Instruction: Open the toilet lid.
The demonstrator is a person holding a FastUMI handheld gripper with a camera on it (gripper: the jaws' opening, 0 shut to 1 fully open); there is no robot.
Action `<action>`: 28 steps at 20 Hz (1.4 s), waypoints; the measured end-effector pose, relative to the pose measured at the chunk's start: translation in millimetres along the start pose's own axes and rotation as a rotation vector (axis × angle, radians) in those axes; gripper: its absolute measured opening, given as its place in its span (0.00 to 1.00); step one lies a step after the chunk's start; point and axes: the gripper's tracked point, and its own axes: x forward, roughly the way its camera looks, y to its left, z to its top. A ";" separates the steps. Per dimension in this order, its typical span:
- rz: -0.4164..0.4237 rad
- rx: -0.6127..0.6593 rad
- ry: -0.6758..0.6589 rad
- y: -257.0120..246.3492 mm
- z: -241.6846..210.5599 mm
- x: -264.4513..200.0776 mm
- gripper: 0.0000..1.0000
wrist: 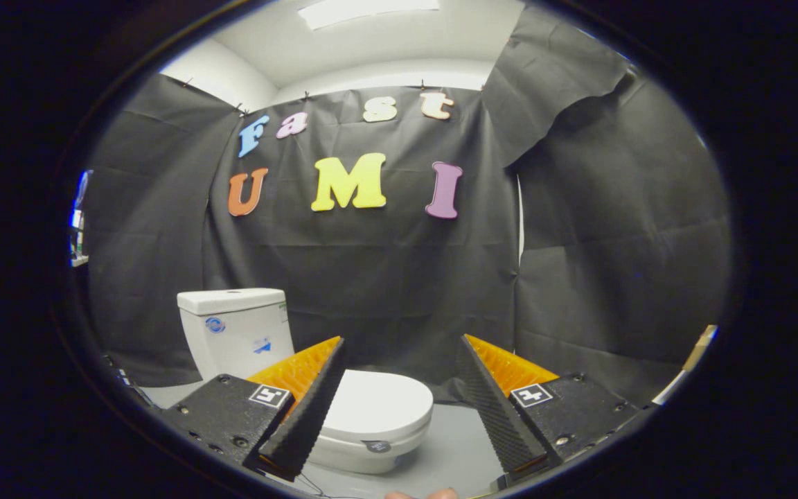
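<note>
I am holding the gripper [399, 395] with its jaws spread wide and empty, looking toward the toilet [343, 416] sitting low on the grey floor [454, 450], ahead of the fingers, nearer the left one. The lid [378, 402] is lying flat and shut, untouched; the approach and lift are, I judge, all left to do.

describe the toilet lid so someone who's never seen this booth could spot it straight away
Against the black cloth wall stands a white toilet, its boxy tank upright at the back. In front of the tank lies the toilet lid, closed flat on the bowl, beyond the open gripper. It is the smooth rounded oval, unlike the square tank.
</note>
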 end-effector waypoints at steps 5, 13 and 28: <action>0.014 0.020 0.027 9.8 -8.2 1.3 1.00; 0.004 0.013 0.047 23.9 -9.0 18.3 1.00; 0.009 0.271 0.393 38.2 -144.0 76.3 1.00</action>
